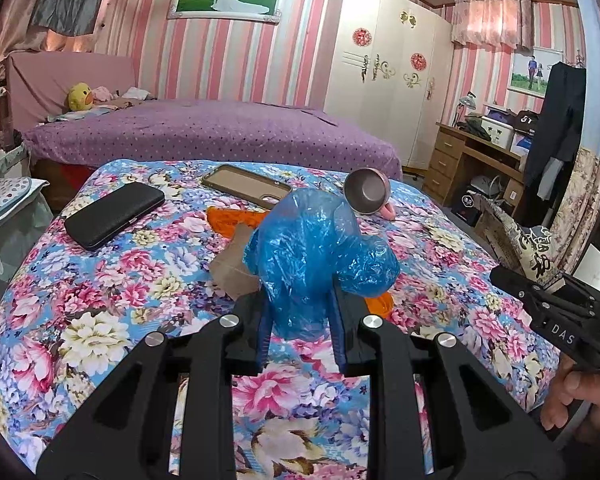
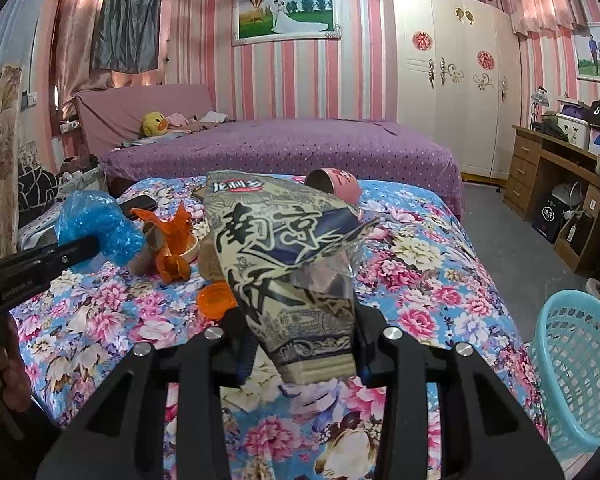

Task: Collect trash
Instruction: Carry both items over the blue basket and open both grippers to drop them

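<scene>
We've got the left gripper (image 1: 300,312) pinching a crumpled blue plastic bag (image 1: 316,248) and the right gripper (image 2: 304,344) pinching a printed paper snack packet (image 2: 284,248), either could slip free since the grips look shallow.

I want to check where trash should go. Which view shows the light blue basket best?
The right wrist view: the light blue basket stands on the floor at the lower right, beside the floral-covered table, its latticed wall clear. The left wrist view does not show it.

plastic bag (image 1: 312,248): translucent blue | snack wrapper (image 2: 284,248): cream, navy and black calligraphy | tablecloth (image 1: 100,300): blue with pink, white florals | laundry basket (image 2: 576,360): turquoise lattice | lid (image 2: 216,300): orange | phone case (image 1: 114,215): black (matte) | bedspread (image 1: 220,132): purple, dotted
</scene>
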`<move>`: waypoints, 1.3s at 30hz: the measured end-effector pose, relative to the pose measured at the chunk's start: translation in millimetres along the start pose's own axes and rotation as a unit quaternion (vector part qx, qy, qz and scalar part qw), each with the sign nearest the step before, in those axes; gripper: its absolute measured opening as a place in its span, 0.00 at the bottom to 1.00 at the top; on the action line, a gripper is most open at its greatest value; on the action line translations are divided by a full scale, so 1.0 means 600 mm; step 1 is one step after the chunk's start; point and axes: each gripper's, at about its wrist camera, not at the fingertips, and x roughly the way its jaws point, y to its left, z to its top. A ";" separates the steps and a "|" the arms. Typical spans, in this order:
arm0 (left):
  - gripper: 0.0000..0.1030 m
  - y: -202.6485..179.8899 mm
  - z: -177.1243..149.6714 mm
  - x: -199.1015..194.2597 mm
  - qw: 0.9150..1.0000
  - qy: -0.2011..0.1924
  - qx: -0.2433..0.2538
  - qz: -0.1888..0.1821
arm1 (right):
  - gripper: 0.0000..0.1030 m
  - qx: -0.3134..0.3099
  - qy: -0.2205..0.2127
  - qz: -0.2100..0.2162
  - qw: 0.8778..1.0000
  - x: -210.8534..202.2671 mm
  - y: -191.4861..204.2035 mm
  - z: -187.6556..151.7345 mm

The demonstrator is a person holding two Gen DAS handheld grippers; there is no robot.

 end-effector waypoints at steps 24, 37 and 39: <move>0.22 -0.172 0.076 -0.031 0.997 -0.046 0.018 -0.067 | 0.38 0.035 -0.068 -0.073 0.994 -0.143 -0.160 0.044; 0.22 -0.388 0.064 0.048 0.987 -0.017 0.050 -0.152 | 0.38 0.069 -0.052 -0.187 0.979 -0.211 -0.322 -0.003; 0.22 -0.426 0.056 0.059 0.985 -0.010 0.059 -0.164 | 0.38 0.076 -0.050 -0.199 0.976 -0.217 -0.344 -0.009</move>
